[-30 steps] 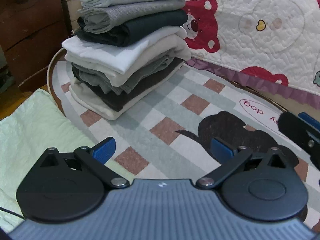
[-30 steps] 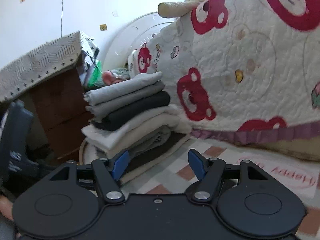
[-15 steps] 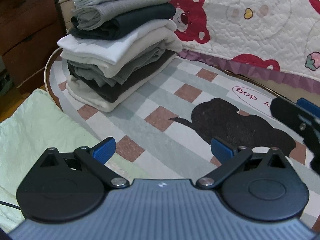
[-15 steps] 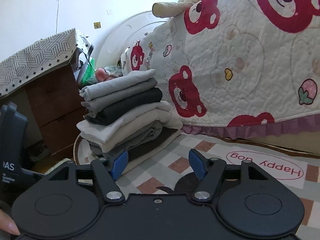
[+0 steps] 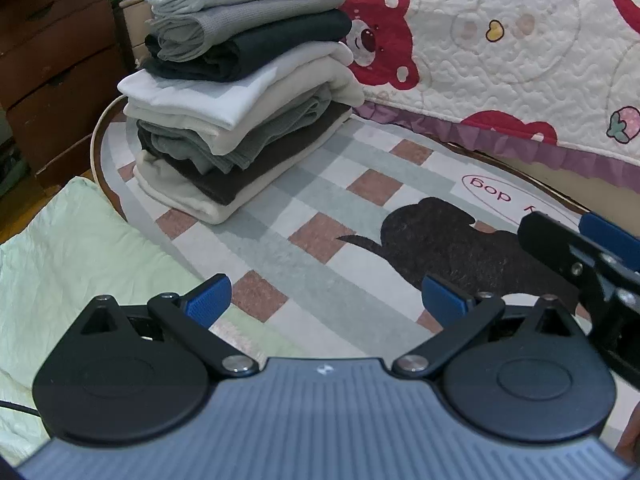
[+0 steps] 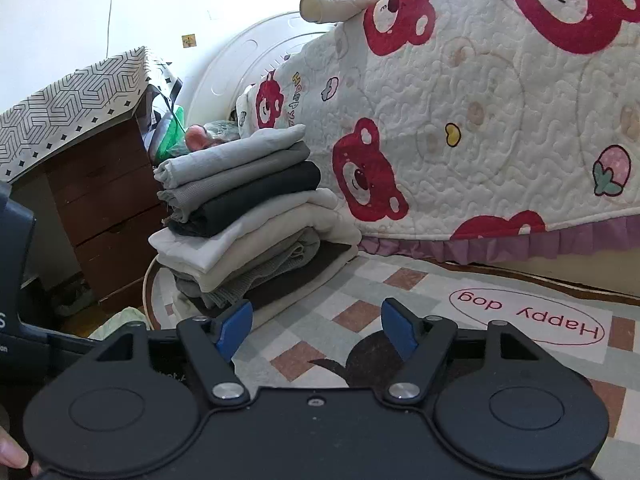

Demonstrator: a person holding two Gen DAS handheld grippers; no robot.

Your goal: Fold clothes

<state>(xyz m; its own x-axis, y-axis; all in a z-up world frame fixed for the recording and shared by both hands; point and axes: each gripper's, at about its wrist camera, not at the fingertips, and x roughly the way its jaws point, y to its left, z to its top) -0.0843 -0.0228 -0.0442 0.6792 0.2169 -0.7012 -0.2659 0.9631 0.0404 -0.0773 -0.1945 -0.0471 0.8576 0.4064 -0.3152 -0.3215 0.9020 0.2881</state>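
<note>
- A quilted white bedspread, stitched in wavy lines and printed with red bears, is draped down to a purple ruffled hem.
- A flat woven rug with a grey, white and brick-red check and a black dog silhouette is spread beneath both grippers.
- A stack of folded clothes is seen on the rug's far left corner, against the bedspread: soft knits in grey, black, white and cream, edges slightly uneven.
- A crinkled pale green cloth lies flat at the rug's left edge.
- The left gripper is held with its blue-padded fingers wide apart, nothing between them.
- The right gripper is likewise spread and empty.
- Compared with half a second ago, the stack appears slightly nearer in both views.
</note>
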